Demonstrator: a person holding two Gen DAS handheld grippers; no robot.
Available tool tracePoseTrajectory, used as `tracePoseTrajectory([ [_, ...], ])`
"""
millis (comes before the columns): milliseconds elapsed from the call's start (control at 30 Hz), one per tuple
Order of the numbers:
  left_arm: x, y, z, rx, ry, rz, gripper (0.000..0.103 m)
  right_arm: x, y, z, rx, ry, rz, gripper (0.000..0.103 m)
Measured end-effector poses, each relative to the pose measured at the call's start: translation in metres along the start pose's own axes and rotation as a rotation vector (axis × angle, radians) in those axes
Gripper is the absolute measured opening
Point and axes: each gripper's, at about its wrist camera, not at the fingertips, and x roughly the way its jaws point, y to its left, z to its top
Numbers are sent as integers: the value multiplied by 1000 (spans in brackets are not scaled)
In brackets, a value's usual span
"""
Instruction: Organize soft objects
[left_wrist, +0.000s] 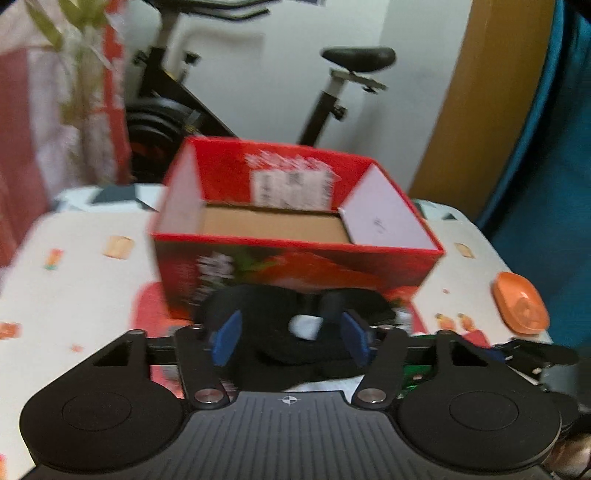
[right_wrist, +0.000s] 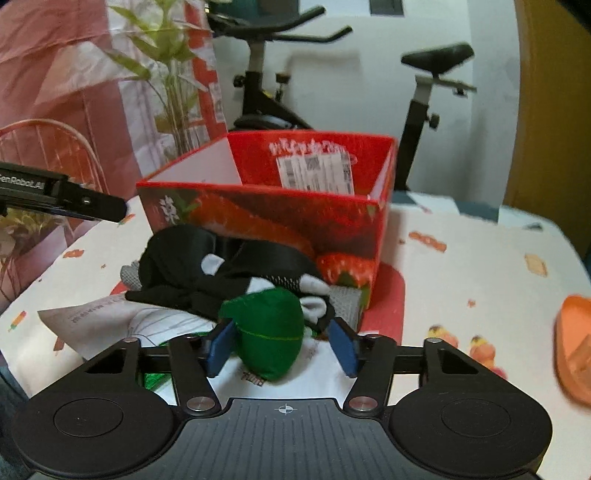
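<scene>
Pile: black-and-white soft fabric heap lies on the bench, touching the front of the open red cardboard box.
Left gripper: fingers apart, straddling black cloth; contact unclear through blur.
Right gripper: left pad at the green stuffed pouch, right pad clear.
Advice: I'd centre each bundle, squeeze fully, then lift over the box rim.

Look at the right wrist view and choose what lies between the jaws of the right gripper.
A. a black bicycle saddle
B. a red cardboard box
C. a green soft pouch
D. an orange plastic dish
C: the green soft pouch sits between the blue pads of the right gripper, in front of the pile of black socks and the red cardboard box.
</scene>
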Motion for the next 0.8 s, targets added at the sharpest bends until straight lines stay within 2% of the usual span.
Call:
tracePoseTrajectory([
  [67,17,-7,-2,-35,33,-58,53,3,-6,-4,43,-1,27,49],
  [200,48,-18,-10,-100,101,-168,53,8,-13,-7,83,-2,66,48],
  [300,63,-21,-16,-129,135,-222,53,11,-12,-6,75,5,84,48],
  [467,76,-26,-20,-150,148,-303,54,15,-12,-5,34,19,101,48],
  [600,83,-26,-23,-178,166,-338,56,21,-12,-4,32,33,112,43],
  [800,86,-16,-35,-294,189,-422,56,22,-14,-7,64,39,117,39],
])
